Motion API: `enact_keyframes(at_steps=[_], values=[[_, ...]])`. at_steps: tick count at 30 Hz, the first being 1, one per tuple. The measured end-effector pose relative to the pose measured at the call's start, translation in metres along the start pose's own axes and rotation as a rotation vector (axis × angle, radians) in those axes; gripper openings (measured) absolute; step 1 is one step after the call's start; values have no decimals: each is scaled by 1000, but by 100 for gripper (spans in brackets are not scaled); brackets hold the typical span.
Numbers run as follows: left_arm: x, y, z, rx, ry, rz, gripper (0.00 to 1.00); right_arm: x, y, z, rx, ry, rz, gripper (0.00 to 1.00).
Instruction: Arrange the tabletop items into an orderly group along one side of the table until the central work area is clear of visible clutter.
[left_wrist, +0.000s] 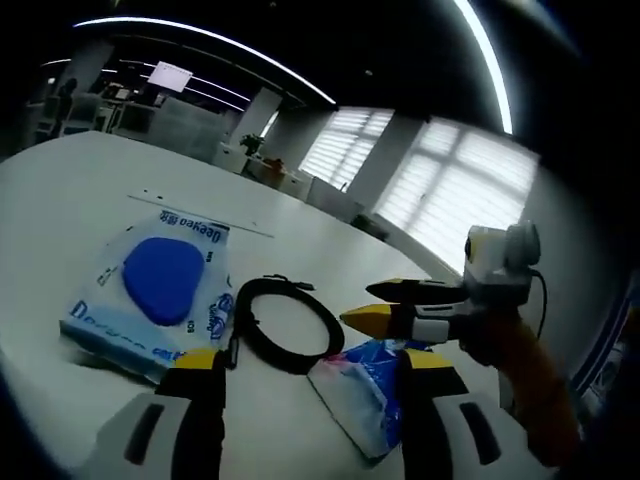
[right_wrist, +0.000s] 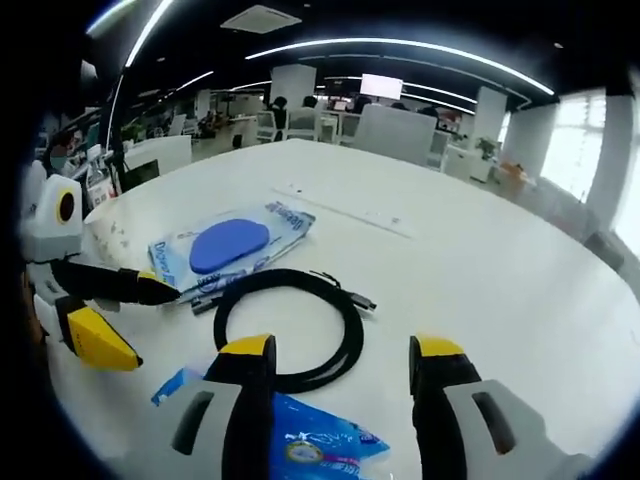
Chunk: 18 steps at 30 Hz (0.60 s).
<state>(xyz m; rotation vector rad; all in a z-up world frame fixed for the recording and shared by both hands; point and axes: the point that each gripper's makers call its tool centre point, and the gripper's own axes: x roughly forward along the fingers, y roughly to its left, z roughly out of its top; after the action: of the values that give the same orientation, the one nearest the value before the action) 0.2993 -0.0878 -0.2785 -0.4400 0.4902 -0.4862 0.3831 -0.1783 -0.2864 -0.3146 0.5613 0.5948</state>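
**Operator:** Cable first, I think. The black coiled cable (right_wrist: 290, 330) lies flat on the white table (right_wrist: 500, 260) just ahead of my right gripper (right_wrist: 340, 365), its near loop sitting between the two yellow-tipped jaws, which stand wide with nothing in them.

**Spotter:** And the left?

**Operator:** My left gripper (left_wrist: 305, 375) also has its jaws spread wide and empty. In the left gripper view the cable (left_wrist: 285, 325) sits just past the left jaw, and the small blue tissue pack (left_wrist: 365, 390) lies between the jaws, close in. So the left is nearer the tissue pack and the right is nearer the cable.

**Spotter:** Which way does the cable run?

**Operator:** It is a round coil, so no real long axis; its plug end trails off toward the far right in the right gripper view. The blue wet-wipe packet (right_wrist: 232, 245) lies just beyond, touching or nearly touching the coil's far edge; I cannot tell which.

**Spotter:** Anything in the way?

**Operator:** The other gripper (right_wrist: 95, 310) points in from the left of the right gripper view, near the wipes, jaws parted. I judge crowding there is the main risk. The tissue pack (right_wrist: 300, 440) also sits under my right jaws.
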Motion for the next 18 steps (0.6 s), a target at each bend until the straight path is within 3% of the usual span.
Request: enact_keyframes(at_steps=[5,10,14,18], values=[[5,5,-6,-115,18,18,65,9,-2,1,11,11,6,48],[10,12,-3,-93,13,57,64,16,-7,-2,26,24,-8,47],[12,19,-2,-123,17,77,61,22,-12,-6,56,36,-17,46],[13,26,-1,-108,18,108,54,25,-13,-13,74,56,-32,45]])
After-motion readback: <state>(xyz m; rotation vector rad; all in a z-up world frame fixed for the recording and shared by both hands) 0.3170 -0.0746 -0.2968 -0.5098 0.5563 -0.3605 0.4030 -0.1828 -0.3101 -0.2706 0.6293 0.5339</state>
